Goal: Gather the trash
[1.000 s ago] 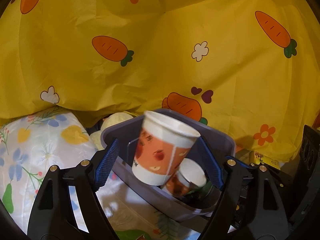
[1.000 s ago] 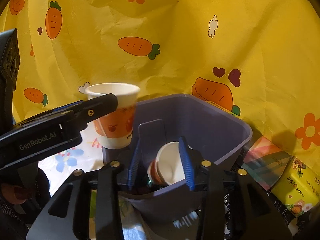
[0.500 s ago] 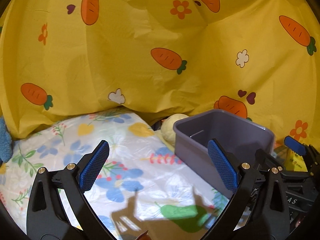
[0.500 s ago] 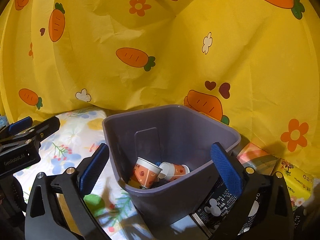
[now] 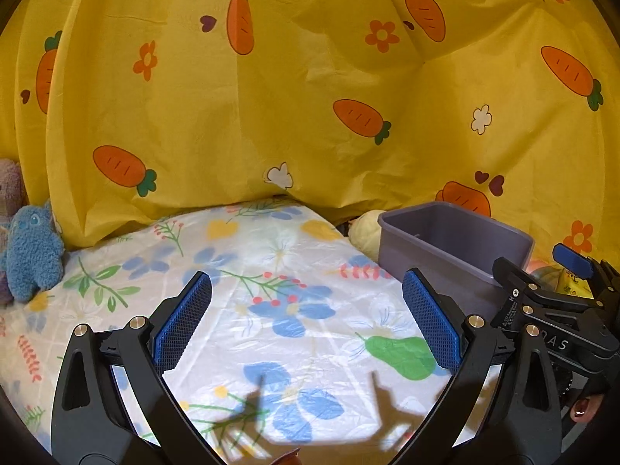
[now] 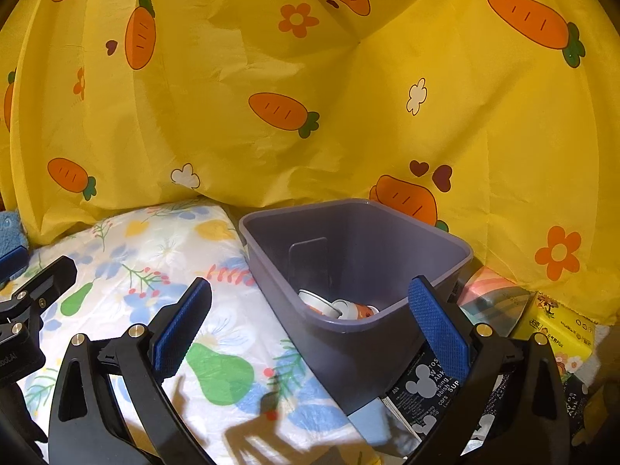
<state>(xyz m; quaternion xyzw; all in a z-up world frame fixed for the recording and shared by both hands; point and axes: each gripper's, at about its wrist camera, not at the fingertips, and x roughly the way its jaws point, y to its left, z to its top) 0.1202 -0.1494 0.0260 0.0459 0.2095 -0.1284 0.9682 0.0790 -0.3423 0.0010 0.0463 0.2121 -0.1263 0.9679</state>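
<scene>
A grey-purple plastic bin [image 6: 387,333] stands at the right edge of the flowered table cover, and two orange-and-white paper cups [image 6: 337,308] lie tipped inside it. My right gripper [image 6: 310,321] is open just in front of the bin, nothing between its blue pads. My left gripper [image 5: 306,321] is open over the flowered cover [image 5: 271,271], left of the bin [image 5: 453,248], and holds nothing. In the left wrist view the right gripper [image 5: 542,290] shows at the right edge. In the right wrist view the left gripper's black finger [image 6: 42,283] shows at the left edge.
A yellow carrot-print sheet [image 5: 310,97] hangs behind everything. A blue plush toy [image 5: 33,252] sits at the far left, a pale yellow soft thing [image 5: 364,232] behind the bin. Right of the bin lie a black printed packet [image 6: 426,383] and a yellow tissue pack [image 6: 558,329].
Both cups left the grippers and now lie in the bin. Both grippers opened wide and drew back; the left one swung left over the flowered cover.
</scene>
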